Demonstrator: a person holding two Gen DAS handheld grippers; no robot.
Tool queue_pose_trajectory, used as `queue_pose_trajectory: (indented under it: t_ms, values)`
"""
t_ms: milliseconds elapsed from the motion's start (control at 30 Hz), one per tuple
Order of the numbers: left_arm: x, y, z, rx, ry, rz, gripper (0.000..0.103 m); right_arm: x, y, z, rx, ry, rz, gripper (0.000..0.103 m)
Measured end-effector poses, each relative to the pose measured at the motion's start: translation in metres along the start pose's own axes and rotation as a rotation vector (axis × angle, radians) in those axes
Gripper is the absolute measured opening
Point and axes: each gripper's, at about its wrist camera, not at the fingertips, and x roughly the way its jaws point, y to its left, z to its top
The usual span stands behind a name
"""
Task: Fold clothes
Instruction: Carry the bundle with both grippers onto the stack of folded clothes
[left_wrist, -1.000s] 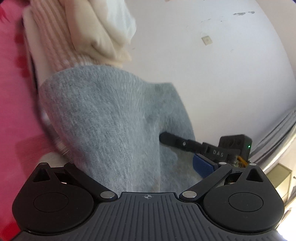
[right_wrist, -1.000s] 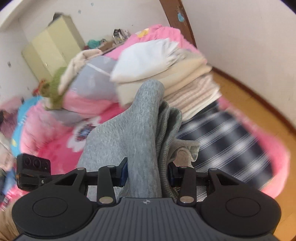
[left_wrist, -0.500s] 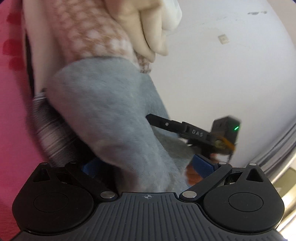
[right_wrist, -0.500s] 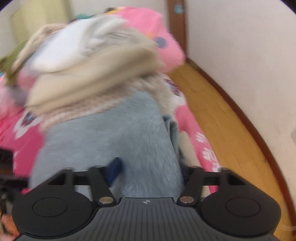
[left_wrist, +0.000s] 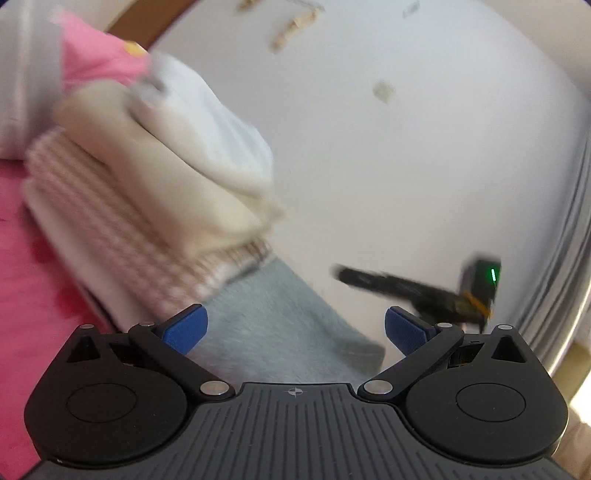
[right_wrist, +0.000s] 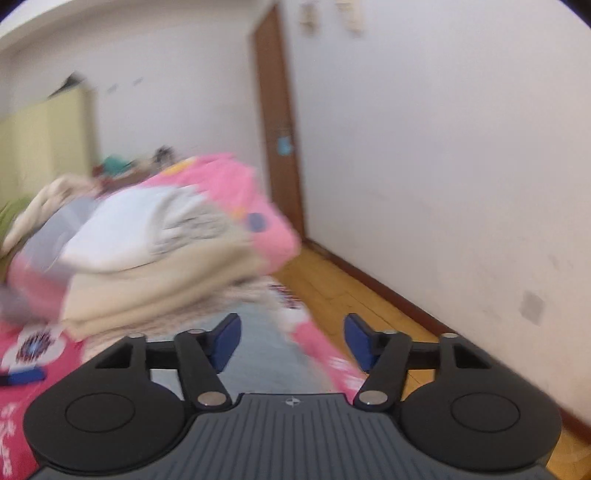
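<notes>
- the grey garment (left_wrist: 280, 325) lies folded at the foot of the stack of folded clothes (left_wrist: 155, 206), its long axis running away from both tools and in under the stack's near edge.
- the left gripper (left_wrist: 293, 330) has its jaws spread wide with nothing between the blue pads (left_wrist: 184, 328); the grey cloth sits just below and ahead of the gap, not pinched.
- the right gripper (right_wrist: 291, 341) is likewise wide apart and holds nothing; from its side the grey garment (right_wrist: 266, 354) shows as a strip running forward between the pads toward the stack of folded clothes (right_wrist: 147, 266).
- both tools are about equally near the garment's near end; the right gripper's body (left_wrist: 436, 291) shows in the left view, to the right of the garment and apart from it.
- the stack leans over the grey piece, so it stands in the way of any push forward; a nudge could topple it.
- the pink bedding (right_wrist: 22, 354) lies left of the stack, the wooden floor (right_wrist: 354, 295) and white wall (right_wrist: 443, 166) to its right; the bed edge is close on that side.
- judged from this, the garment looks placed, with only squaring against the stack left.
- both views are blurred, so fine edges cannot be told.
</notes>
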Motion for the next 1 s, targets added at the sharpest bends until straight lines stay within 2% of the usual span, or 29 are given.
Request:
queue_pose_trajectory:
  t_ms: [67, 167, 267, 367, 500, 567, 633, 700, 733, 800, 867, 900, 1000]
  values:
    - [0.021, 0.004, -0.008, 0.020, 0.063, 0.060, 0.102, 0.033, 0.022, -0.002, -0.080, 0.069, -0.005, 0.054]
    - [0.041, 0.018, -0.025, 0.061, 0.114, 0.137, 0.102, 0.084, 0.028, -0.018, -0.143, 0.186, -0.093, 0.053]
    - [0.039, 0.018, -0.034, 0.095, 0.127, 0.151, 0.103, 0.100, 0.018, -0.032, -0.121, 0.182, -0.112, 0.058]
    - [0.030, 0.014, -0.027, 0.070, 0.139, 0.146, 0.103, 0.076, 0.011, -0.029, -0.080, 0.132, -0.102, 0.058]
    - [0.013, 0.014, -0.022, 0.060, 0.101, 0.150, 0.103, -0.002, -0.007, -0.031, 0.040, -0.047, -0.102, 0.058]
    - [0.007, 0.014, -0.022, 0.057, 0.086, 0.165, 0.103, -0.034, -0.014, -0.041, 0.065, -0.095, -0.113, 0.056]
    - [-0.008, 0.009, -0.019, 0.037, 0.099, 0.188, 0.103, -0.044, -0.018, -0.058, 0.063, -0.064, -0.143, 0.056]
    - [-0.023, 0.005, -0.017, 0.018, 0.111, 0.211, 0.103, -0.032, -0.023, -0.081, 0.060, 0.057, -0.219, 0.055]
    - [-0.031, 0.003, -0.016, 0.009, 0.117, 0.222, 0.103, -0.027, -0.022, -0.091, 0.065, 0.086, -0.265, 0.055]
    - [-0.058, -0.004, -0.014, 0.019, 0.109, 0.233, 0.103, -0.045, -0.015, -0.096, 0.110, 0.013, -0.314, 0.054]
    - [-0.088, -0.014, -0.012, 0.042, 0.094, 0.245, 0.103, -0.082, 0.008, -0.102, 0.145, -0.146, -0.318, 0.054]
    - [-0.096, -0.022, -0.011, 0.052, 0.096, 0.263, 0.103, -0.098, 0.023, -0.108, 0.142, -0.215, -0.293, 0.054]
    - [-0.120, -0.044, -0.011, 0.079, 0.101, 0.315, 0.103, -0.129, 0.083, -0.139, 0.033, -0.327, -0.151, 0.054]
